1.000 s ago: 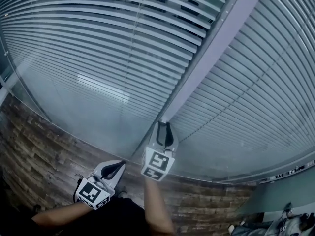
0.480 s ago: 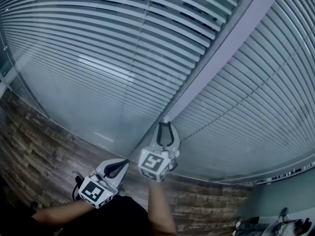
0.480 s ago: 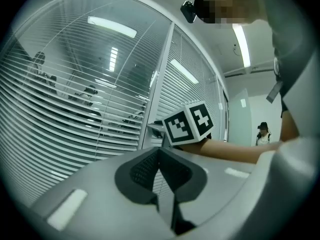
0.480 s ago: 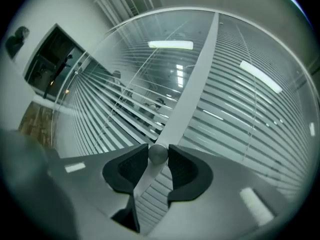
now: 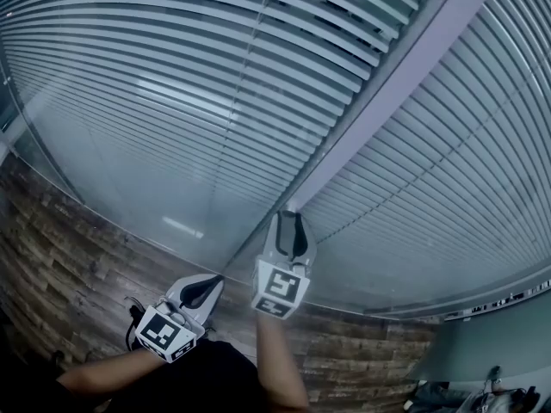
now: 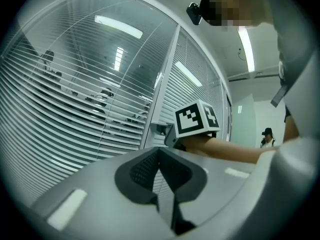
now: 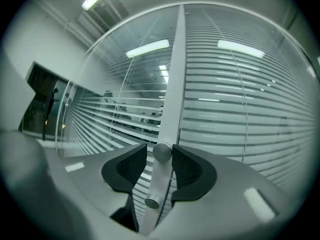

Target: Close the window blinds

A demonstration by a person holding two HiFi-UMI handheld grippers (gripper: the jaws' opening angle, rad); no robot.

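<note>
**Right gripper (image 5: pixel 290 220) astride blind knob (image 7: pixel 161 152), jaws slack**

Head view: shows right gripper reaching level to the foot of the frame post (image 5: pixel 379 101), between two glazed panes of blinds (image 5: pixel 172 93). Knob hidden behind the fingers here. Left gripper (image 5: pixel 213 282) lower and closer to the body, well apart from the post, so right hand plainly the nearer one.

Left gripper view: fingers together, nothing between them, pointing along the glass, with right gripper ahead at the post. Slats of the pane at picture left part-open, room beyond showing through, so closing likely not finished.

Right gripper view: knob dead centre between the pads, round face toward the camera, axis running straight out of the post along the jaw line. Jaws just been opening. Pad at picture right about touching, sliver of gap at the other pad, so no clamp now. Second metal stub (image 7: pixel 152 201) lower on the post, below the pads, untouched.

Judgement: knob already between the fingers, no reach needed. Next move probably a squeeze back on and a wrist roll about that axis. Risk: pads slipping on smooth metal, or dropping onto the lower stub instead
</note>
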